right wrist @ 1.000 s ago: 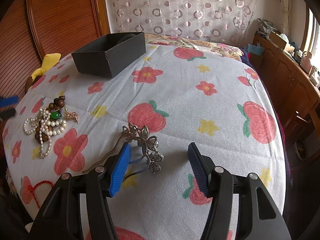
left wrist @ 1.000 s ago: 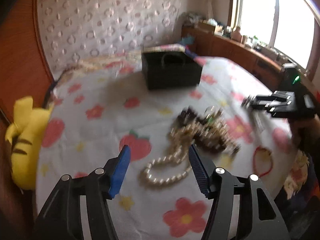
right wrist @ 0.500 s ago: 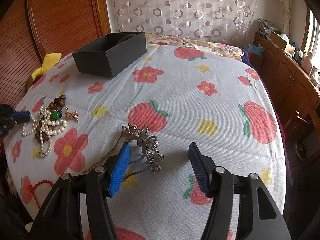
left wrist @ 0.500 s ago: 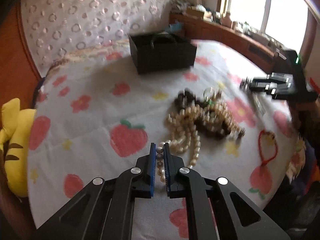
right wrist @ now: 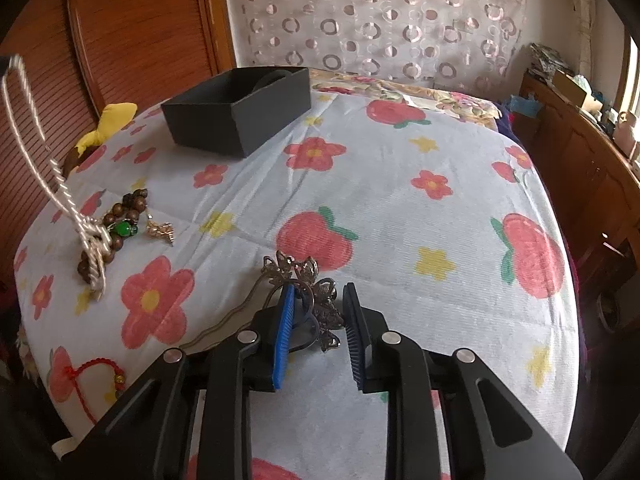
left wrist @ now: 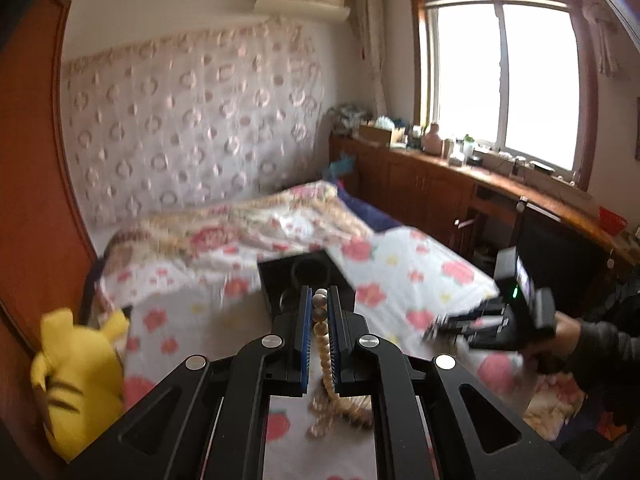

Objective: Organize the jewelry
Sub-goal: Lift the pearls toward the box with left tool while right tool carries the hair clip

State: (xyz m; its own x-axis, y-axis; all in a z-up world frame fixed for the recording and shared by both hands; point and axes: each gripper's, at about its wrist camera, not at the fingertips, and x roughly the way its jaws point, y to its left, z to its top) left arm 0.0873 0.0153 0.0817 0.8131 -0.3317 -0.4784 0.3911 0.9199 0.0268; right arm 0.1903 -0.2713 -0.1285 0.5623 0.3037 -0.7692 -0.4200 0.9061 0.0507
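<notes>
Barely begun: the left hand-held gripper [left wrist: 319, 334] grips the pearl necklace [left wrist: 322, 336] lifted toward the black box [right wrist: 240, 114], while the right hand-held gripper [right wrist: 318, 334] is closing around the metal hairpin [right wrist: 308, 280], and beads lie at the frame's left.

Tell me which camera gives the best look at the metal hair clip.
The right wrist view: the metal hair clip lies on the bedspread between the right gripper closing jaws. The left wrist view shows only that gripper, blurred; the clip is indistinct.

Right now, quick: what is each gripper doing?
Left gripper: shut on the white pearl bead necklace.
Right gripper: closing around the dark metal filigree hair clip; contact cannot be told.
</notes>
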